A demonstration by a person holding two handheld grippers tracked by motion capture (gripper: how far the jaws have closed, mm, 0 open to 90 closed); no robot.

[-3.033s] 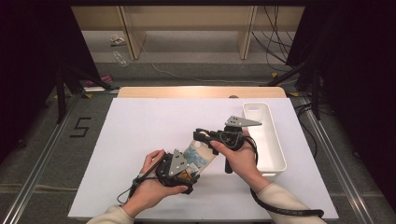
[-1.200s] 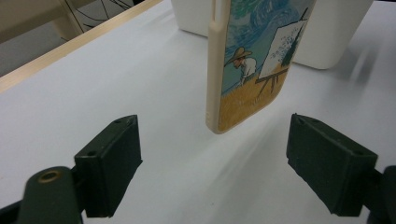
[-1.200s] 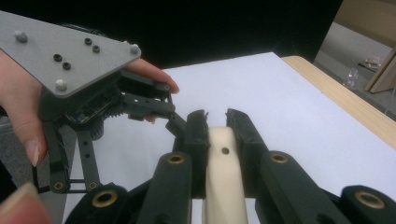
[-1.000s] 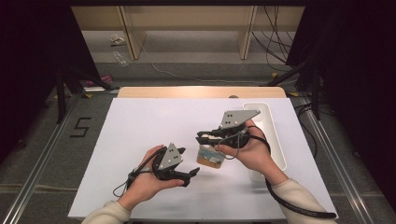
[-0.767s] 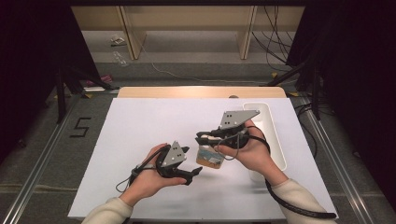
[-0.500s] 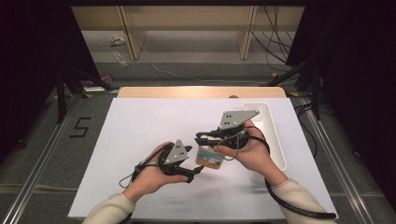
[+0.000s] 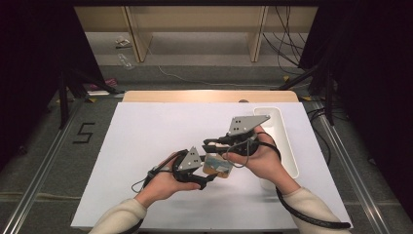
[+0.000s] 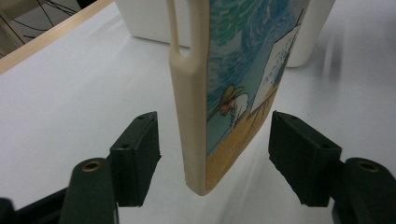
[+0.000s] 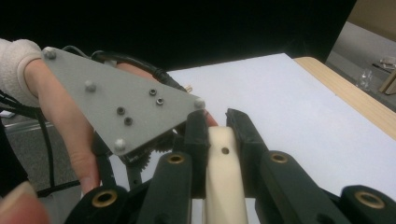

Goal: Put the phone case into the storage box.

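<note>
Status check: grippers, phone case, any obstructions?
Right gripper clamped on phone case. Left gripper jaws closing around its lower end, not touching. White bin beside, clear.

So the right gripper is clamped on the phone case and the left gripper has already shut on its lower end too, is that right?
Not quite. The right gripper is clamped on the phone case, but the left gripper has not shut on it. Its jaws have just been closing, yet the left gripper view shows both pads standing apart from the case's lower end, with gaps on either side.
</note>
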